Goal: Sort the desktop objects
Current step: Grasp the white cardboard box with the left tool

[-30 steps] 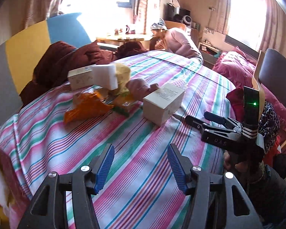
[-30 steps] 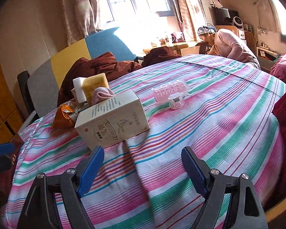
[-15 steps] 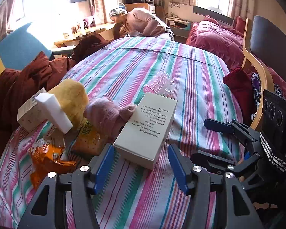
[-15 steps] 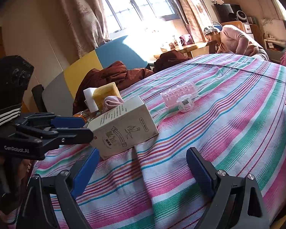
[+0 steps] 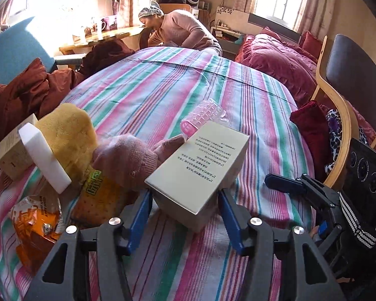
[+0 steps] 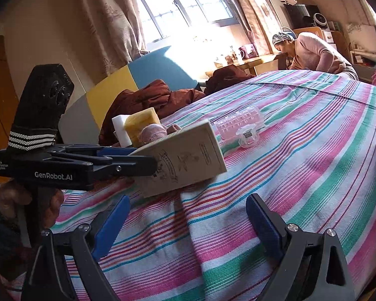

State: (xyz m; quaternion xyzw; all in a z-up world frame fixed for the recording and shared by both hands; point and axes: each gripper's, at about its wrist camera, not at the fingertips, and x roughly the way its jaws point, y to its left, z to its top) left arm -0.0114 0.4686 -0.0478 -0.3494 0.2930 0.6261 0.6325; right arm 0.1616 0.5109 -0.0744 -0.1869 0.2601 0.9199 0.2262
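Beige carton [image 5: 200, 168] with small unreadable print sits clamped in the left gripper [image 5: 185, 213] beside a pink knit glove [image 5: 127, 160]; from the right wrist, "GenRobot.AI" marks that gripper beside the carton, while the right gripper [image 6: 188, 222] gapes wide, empty

Both grippers are black plastic. The left gripper [image 5: 185, 215] and right gripper [image 6: 188, 223] have blue pads and silver screws.

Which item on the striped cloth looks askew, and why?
The printed box looks askew: it sits tilted, one end raised between the fingers of the left gripper, not flat on the cloth. Behind it, the sponge, white block and snack packets lie heaped.
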